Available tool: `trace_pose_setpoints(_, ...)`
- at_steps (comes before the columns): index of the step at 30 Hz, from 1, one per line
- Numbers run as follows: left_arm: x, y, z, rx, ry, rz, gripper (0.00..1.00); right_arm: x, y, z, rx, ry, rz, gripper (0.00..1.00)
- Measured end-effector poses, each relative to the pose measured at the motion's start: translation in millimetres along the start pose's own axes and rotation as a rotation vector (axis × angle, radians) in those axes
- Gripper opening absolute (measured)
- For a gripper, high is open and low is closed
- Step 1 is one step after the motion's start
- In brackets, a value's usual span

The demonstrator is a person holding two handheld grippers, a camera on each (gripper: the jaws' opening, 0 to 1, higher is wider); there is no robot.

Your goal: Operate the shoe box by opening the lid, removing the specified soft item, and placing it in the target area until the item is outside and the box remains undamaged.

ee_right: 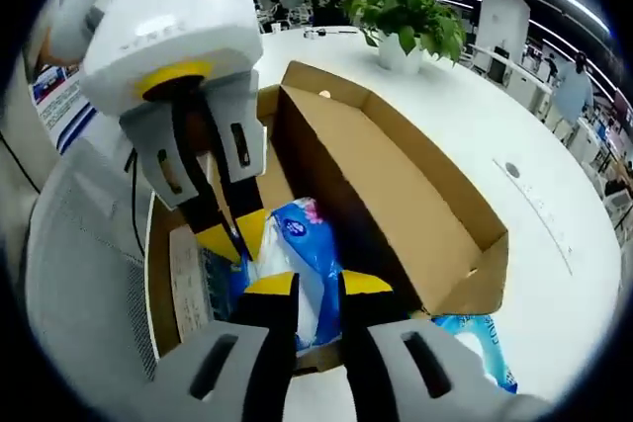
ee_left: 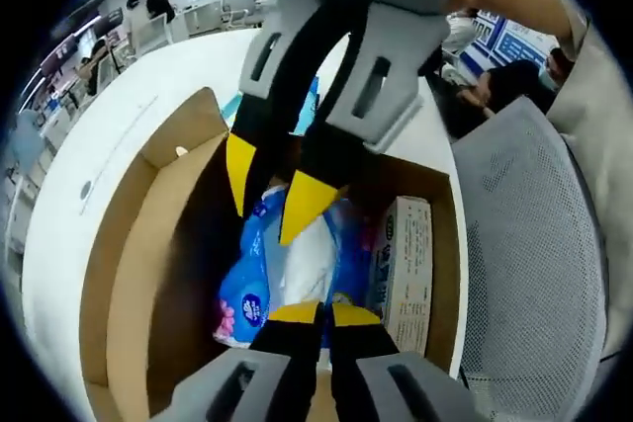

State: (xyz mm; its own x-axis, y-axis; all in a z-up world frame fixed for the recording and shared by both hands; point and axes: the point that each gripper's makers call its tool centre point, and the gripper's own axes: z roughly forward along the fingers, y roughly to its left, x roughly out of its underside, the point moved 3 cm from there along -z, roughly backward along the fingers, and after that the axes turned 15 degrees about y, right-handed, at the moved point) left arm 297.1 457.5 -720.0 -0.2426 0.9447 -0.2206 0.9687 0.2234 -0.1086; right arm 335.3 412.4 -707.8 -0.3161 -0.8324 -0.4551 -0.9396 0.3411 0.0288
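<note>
Office, white round table [ee_left: 119, 135]. Left gripper view: open brown cardboard shoe box [ee_left: 129, 274], lid flap laid back; blue-white soft plastic tissue pack [ee_left: 259, 279] inside, near its middle. Left gripper [ee_left: 323, 313] nearly closed over it; right gripper [ee_left: 269, 203] spread.

Right gripper view: right gripper [ee_right: 318, 284] parted above pack [ee_right: 302, 244]. Removal step; next we pinch, lift clear.

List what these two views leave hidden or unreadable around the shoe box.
- Left gripper view: the blue soft pack is partly hidden by the right hand-held gripper; whether it is pinched is unclear.
- Right gripper view: the shoe box floor is covered by both hand-held grippers.
- Print on the white carton is too small to read.
</note>
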Motion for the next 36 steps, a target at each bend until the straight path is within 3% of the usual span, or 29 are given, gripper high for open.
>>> trace_pose_setpoints(8,4.1,0.7,-4.7,0.006,-0.034,-0.038,0.0,1.5,-1.7,13.1,0.057,0.062,-0.09,0.07)
trace_pose_setpoints(10,4.2,0.3,-5.6,0.007,-0.04,-0.042,0.0,2.3,-4.9,13.0,0.071,0.066,-0.092,0.01)
trace_pose_setpoints(15,3.8,0.0,-8.5,0.003,-0.05,-0.051,0.0,1.5,-5.5,11.6,0.063,0.06,-0.076,0.0)
trace_pose_setpoints(36,4.2,-3.8,-52.3,-0.062,-0.116,-0.118,0.0,-29.5,2.4,-27.9,0.076,-0.049,-0.106,0.0)
